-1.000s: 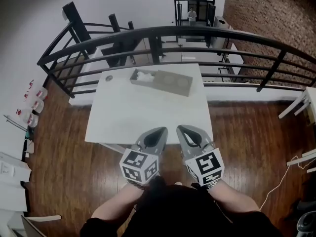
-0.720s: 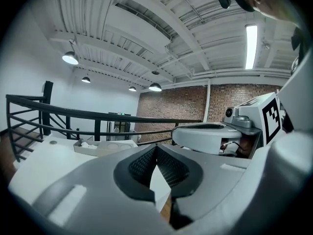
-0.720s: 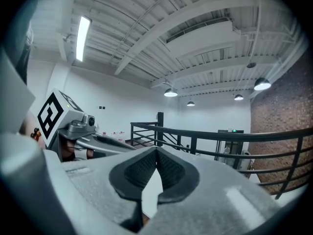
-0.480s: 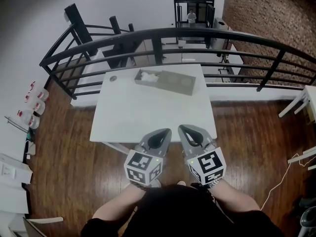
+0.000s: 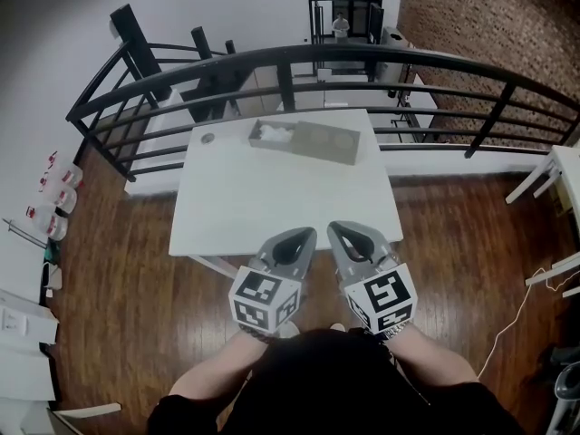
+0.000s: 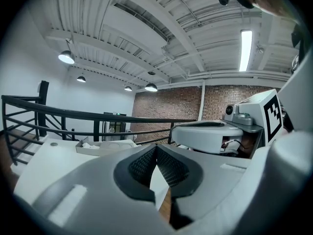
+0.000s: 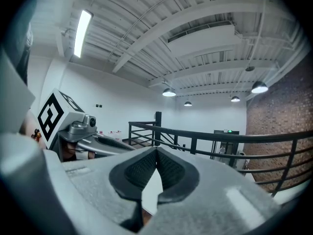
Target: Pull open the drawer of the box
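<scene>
A flat grey-brown box (image 5: 306,141) lies at the far side of the white table (image 5: 281,198); its left end shows an open tray with white stuff (image 5: 272,134) in it. The left gripper view catches the box (image 6: 105,147) low and far off. Both grippers hover over the table's near edge, well short of the box. My left gripper (image 5: 306,236) is shut with nothing in it, its tips (image 6: 156,147) meeting. My right gripper (image 5: 332,228) is likewise shut and empty, jaw tips (image 7: 156,151) touching.
A small round dark object (image 5: 207,138) sits on the table's far left corner. A black curved railing (image 5: 362,57) runs behind the table. Wooden floor (image 5: 118,261) surrounds it. White bottles (image 5: 56,188) stand at the left wall; a white table leg (image 5: 535,175) shows at right.
The view has shifted slightly, and the table and box sit a little higher and further right in the frame. Both grippers stay shut, side by side.
</scene>
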The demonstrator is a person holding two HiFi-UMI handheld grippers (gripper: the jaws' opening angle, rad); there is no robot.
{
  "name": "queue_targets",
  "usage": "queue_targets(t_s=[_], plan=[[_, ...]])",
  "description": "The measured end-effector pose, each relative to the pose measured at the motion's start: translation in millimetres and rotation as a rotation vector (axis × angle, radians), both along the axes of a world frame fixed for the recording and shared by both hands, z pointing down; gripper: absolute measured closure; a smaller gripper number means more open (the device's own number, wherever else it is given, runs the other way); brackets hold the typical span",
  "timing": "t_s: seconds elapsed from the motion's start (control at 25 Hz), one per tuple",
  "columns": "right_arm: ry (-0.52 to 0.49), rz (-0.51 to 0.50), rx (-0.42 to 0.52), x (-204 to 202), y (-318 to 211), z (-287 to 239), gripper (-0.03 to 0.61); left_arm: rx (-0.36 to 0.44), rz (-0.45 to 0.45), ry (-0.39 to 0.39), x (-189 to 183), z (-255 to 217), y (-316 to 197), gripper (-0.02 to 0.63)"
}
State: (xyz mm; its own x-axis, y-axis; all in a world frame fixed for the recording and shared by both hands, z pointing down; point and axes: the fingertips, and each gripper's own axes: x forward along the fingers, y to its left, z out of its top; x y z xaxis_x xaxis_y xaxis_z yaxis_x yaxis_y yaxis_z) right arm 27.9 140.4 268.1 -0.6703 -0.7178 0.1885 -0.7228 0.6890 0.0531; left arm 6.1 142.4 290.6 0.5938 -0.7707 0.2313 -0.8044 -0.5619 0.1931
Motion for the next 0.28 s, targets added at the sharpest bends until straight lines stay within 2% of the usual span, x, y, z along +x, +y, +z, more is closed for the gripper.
queue_targets(t_s=[0.28], plan=[[0.011, 0.015, 0.003, -22, 11, -2, 0.586, 0.001, 0.010, 0.006, -24, -2, 10, 0.597]])
